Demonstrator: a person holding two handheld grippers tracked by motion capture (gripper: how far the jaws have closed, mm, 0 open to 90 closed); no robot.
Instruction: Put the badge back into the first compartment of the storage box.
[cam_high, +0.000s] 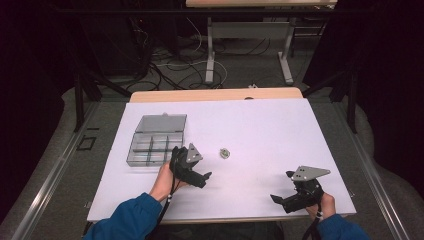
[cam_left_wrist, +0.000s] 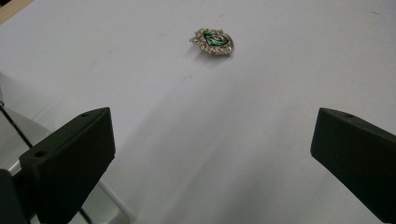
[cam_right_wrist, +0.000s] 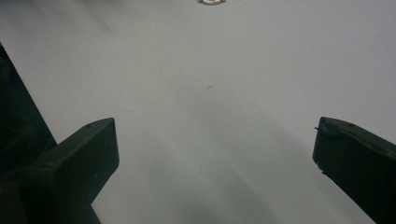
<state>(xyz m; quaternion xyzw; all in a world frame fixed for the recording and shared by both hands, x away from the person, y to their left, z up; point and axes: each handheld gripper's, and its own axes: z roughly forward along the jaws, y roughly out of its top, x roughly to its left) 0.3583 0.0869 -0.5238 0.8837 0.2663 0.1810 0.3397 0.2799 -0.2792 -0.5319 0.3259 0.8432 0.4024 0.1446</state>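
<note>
On the white bench (cam_high: 280, 130), my left claw (cam_left_wrist: 212, 154) gapes wide, empty, facing the gilt brooch (cam_left_wrist: 212, 42) lying just ahead, where a level, centred approach should straddle it cleanly.

High cam overhead — gripper cams low, shared brooch (cam_left_wrist: 212, 42).

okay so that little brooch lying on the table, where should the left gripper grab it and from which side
Probably by its outer rim, coming straight down from above. The brooch lies flat on the white table, so only its scalloped edge offers opposite sides to pinch. The left gripper is open, apart from it and pointing its way, so it would move forward first.
</note>
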